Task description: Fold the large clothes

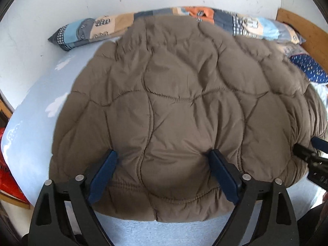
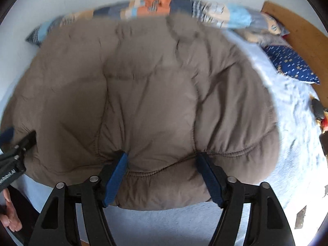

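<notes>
Two grippers are parked at the near hem of a brown quilted puffer jacket [image 1: 174,106] spread on the bed [image 1: 32,123]: left gripper [image 1: 163,176] and right gripper [image 2: 162,179] both have their jaws spread wide with the padded hem bulging between the blue pads, not clamped as far as I can tell. Looks like the fold-over step, so next they'd need to pinch that hem and carry it toward the far patchwork pillow [image 1: 92,28]. Light blue sheet, white wall behind, wooden bed frame on the right.
</notes>
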`<state>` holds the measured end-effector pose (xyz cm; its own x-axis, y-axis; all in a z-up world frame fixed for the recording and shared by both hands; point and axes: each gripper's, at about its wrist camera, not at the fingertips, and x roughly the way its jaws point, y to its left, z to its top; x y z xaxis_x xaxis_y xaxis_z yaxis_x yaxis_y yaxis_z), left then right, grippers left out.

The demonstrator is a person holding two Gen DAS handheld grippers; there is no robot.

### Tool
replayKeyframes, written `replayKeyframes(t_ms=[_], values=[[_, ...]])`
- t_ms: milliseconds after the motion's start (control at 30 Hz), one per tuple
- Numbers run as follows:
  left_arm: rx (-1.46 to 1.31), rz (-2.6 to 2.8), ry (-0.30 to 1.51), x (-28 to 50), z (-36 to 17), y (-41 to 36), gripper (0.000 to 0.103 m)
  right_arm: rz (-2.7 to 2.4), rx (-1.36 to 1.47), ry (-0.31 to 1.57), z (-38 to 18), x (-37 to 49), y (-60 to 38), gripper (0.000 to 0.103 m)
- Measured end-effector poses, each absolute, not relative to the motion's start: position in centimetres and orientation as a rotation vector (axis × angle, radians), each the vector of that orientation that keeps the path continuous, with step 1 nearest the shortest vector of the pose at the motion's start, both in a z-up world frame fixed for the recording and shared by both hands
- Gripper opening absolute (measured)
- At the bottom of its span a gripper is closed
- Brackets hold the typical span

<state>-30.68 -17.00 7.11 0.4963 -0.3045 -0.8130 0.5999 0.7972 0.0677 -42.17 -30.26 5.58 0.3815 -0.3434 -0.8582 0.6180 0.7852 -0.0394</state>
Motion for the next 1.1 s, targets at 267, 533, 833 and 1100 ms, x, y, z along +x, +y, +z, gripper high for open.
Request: replayKeyframes(t_ms=[267,533,833,1100], values=[[0.360,-0.581,0.849,-31.9,8.1,-16.5,0.096,-0.644,0.293,0.980,6.7,-42.8,-29.2,0.078],[0.392,-0.620,0.636,-37.5,12.5,-13.7,0.096,-0.632,0.262,0.812,10.4,-46.8,-24.6,0.078],[0.358,-0.617,0.624,-39.6,15.1,-10.1,0.096,-0.578,0.217,0.759,11.7,-48.6,-21.0,0.078],[0.248,-0.676,0.599,-41.4,17.6,-7.2,0.102,-0.611,0.145,0.579,16.2,-53.0,-18.4,0.084]])
